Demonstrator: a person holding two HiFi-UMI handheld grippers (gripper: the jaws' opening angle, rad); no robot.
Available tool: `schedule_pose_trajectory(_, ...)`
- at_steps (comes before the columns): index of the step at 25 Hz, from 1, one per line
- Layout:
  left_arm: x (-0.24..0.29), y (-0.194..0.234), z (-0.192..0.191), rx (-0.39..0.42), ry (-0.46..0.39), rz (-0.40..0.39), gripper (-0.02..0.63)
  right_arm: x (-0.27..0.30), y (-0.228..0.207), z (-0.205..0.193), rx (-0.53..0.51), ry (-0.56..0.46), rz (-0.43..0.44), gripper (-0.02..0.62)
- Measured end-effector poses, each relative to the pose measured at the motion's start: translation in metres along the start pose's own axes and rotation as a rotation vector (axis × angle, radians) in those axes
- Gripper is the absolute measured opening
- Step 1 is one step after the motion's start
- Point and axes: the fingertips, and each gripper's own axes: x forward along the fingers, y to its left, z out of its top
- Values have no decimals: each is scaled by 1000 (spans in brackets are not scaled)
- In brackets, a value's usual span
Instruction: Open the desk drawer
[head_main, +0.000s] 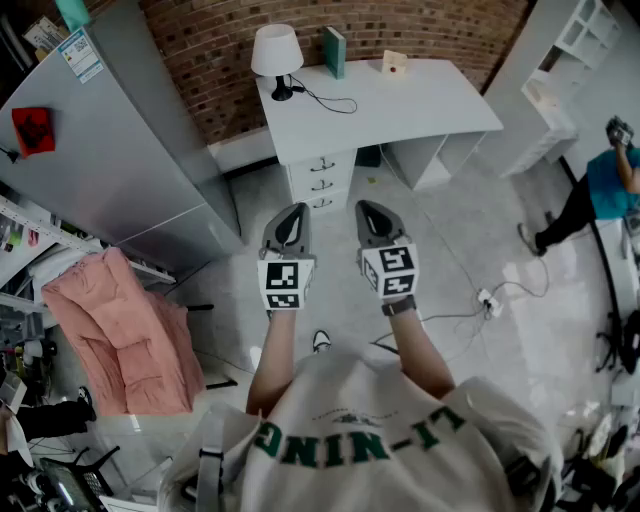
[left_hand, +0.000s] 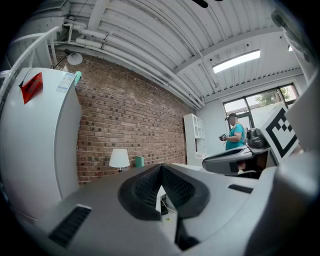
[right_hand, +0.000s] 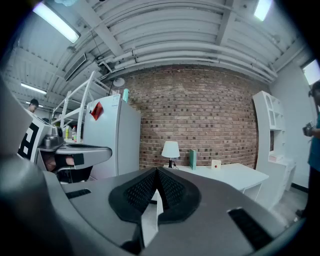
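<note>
Both claws are clenched on nothing. The left gripper (head_main: 289, 222) and right gripper (head_main: 374, 220) are held side by side, each with its ribbed black pads (left_hand: 145, 189) pressed tip to tip inside smooth grey shells. At 12 o'clock, well apart from them, stands a matte white desk (head_main: 420, 110) against a rough brick wall (head_main: 400, 25). The desk drawer (head_main: 322, 163) is the top of three flat white fronts with small dark handles, all flush shut, below the white lamp (head_main: 276, 50).
</note>
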Motion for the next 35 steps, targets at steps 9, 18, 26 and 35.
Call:
schedule_pose_trajectory(9,16,16,-11,3,8,-88,-6,19,-17,-17,100,27,-47,3)
schedule_pose_trajectory(18,57,25,-27,-1,43,-25,-6,55,-59,-39,150,65,-27,3)
schedule_pose_trajectory(26,142,27,-26,-15,52,46,-6,127,-120,-39,200,51,63,3)
schedule_pose_trajectory(35,192,42,-72,-60,93,101,-6,199,-137,-109,244,207,189,3)
